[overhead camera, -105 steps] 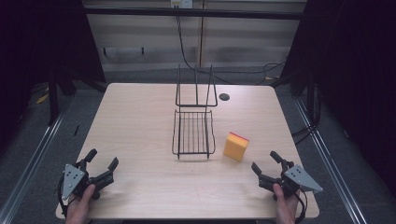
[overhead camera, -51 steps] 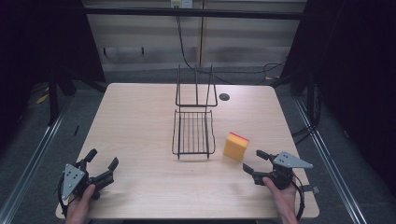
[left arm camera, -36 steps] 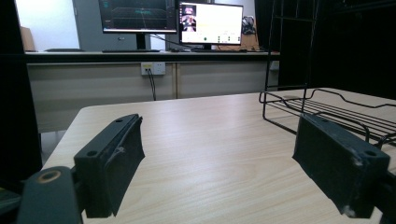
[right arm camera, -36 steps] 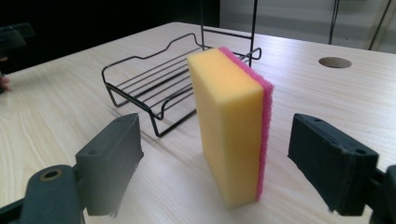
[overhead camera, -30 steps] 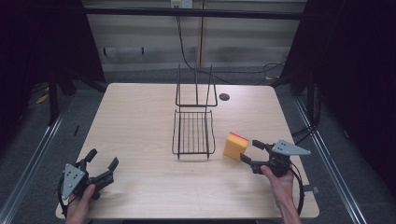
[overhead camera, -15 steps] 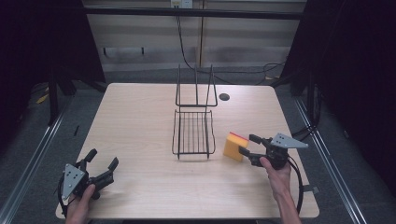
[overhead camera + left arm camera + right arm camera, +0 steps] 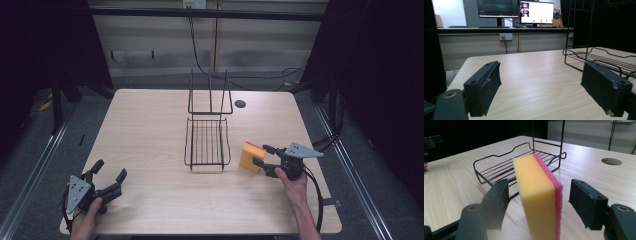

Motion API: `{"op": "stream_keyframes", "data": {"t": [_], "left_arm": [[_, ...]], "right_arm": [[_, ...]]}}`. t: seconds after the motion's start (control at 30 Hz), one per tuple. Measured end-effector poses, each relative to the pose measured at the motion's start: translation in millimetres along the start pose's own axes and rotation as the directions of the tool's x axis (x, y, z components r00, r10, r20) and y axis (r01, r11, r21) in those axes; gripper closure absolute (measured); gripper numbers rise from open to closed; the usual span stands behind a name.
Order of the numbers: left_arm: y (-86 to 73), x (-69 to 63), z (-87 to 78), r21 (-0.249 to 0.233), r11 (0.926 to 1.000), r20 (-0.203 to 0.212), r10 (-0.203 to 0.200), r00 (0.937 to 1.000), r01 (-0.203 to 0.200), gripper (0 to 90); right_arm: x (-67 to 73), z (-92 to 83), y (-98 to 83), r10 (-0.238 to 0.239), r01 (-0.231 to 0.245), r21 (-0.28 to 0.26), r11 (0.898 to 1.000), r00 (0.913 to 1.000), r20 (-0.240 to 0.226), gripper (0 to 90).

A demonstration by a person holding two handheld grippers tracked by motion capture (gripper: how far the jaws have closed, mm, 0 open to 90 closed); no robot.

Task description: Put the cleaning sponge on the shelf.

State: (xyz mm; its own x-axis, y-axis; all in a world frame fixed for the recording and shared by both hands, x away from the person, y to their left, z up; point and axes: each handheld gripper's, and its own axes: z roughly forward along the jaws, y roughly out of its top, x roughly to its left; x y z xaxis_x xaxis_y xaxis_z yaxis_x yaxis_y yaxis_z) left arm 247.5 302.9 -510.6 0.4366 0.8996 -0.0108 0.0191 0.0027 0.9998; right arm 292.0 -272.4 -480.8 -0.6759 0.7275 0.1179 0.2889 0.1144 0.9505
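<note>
A wire rack (image 7: 207, 142) sits at the middle of the surface (image 7: 145, 130), with a sponge (image 7: 251, 156) standing on edge just to its right. The right tongs (image 7: 262, 155) straddle the sponge from the right, jaws either side of it, not touching. The left tongs (image 7: 107, 175) rest at the near left corner, well apart from the rack. A round hole (image 7: 240, 104) lies behind the rack, to its right.

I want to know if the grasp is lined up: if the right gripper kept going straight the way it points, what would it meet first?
The sponge: it stands on edge between the right gripper's fingers, which have just been closing without visibly pressing it. The wire rack lies beyond.
</note>
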Motion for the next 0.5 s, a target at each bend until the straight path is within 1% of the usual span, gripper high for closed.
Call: {"op": "stream_keyframes", "data": {"t": [0.1,0.13,0.23,0.27,0.3,0.37,0.4,0.5], "left_arm": [[0.0,0.0,0.0,0.0,1.0,0.0,0.0,1.0,0.0,15.6],[0.0,0.0,0.0,0.0,1.0,0.0,0.0,1.0,0.0,15.6],[0.0,0.0,-0.1,0.0,1.0,0.0,0.0,1.0,0.0,15.6],[0.0,0.0,-0.1,0.0,1.0,0.0,0.0,1.0,0.0,15.6],[0.0,0.0,-0.2,0.001,1.0,0.001,0.0,1.0,0.0,15.6],[0.0,0.0,0.0,0.0,1.0,0.0,0.0,1.0,0.0,15.6],[0.0,0.0,-0.1,0.0,1.0,0.001,0.0,1.0,0.0,15.6],[0.0,0.0,-0.2,0.001,1.0,0.001,0.0,1.0,0.0,15.6]], "right_arm": [[-0.3,1.1,-0.2,0.003,-0.003,0.0,1.0,1.0,-0.008,34.3],[0.1,2.3,-0.1,-0.001,0.001,0.004,1.0,0.9999,-0.01,37.5],[0.1,3.6,-0.8,-0.006,0.006,0.012,1.0,1.0,-0.006,38.2],[-0.1,4.3,-1.2,-0.006,0.006,0.012,1.0,0.9999,-0.015,39.3],[0.2,4.9,-1.5,-0.005,0.005,0.013,1.0,0.9999,-0.015,39.5],[0.6,6.6,-1.6,-0.013,0.013,0.013,1.0,0.9998,-0.018,42.4],[1.3,7.7,-1.6,-0.016,0.016,0.014,1.0,0.9997,-0.02,45.8],[1.5,8.4,-1.0,-0.018,0.019,0.016,1.0,0.9997,-0.018,48.1]]}}
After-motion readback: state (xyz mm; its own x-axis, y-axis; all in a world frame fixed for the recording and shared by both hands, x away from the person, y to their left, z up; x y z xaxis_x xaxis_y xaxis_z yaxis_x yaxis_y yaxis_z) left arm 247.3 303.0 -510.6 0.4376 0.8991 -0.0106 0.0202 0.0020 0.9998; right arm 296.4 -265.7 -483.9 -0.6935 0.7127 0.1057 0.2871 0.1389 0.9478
